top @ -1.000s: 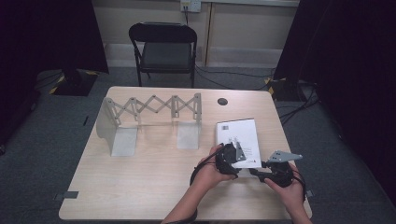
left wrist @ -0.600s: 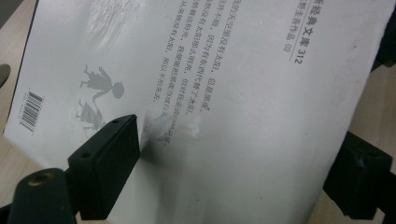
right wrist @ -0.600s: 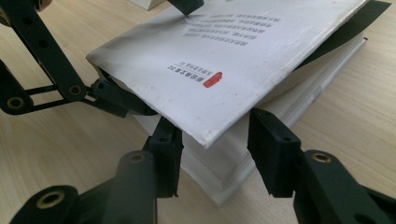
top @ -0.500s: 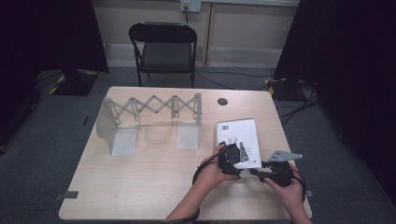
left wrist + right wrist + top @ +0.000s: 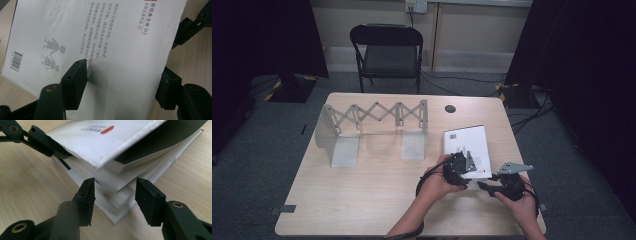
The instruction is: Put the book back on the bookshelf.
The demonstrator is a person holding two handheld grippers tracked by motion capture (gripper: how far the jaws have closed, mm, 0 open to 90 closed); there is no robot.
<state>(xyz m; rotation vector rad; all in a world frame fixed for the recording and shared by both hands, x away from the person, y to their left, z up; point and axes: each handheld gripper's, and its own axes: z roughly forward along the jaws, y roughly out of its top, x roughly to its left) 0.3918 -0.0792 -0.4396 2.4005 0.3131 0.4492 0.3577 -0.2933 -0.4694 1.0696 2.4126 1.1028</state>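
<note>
A white book (image 5: 468,147) is lying on the bench (image 5: 377,200), near its right front edge. The left hand-held gripper (image 5: 460,167) is being held open across the book's cover. The right hand-held gripper (image 5: 115,192) is being held open at the book's corner, where the cover is being lifted.

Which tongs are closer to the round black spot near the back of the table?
Left. The left tongs sit over the white book, nearer the black spot. The right tongs are at the book's near corner, farther from it.
</note>
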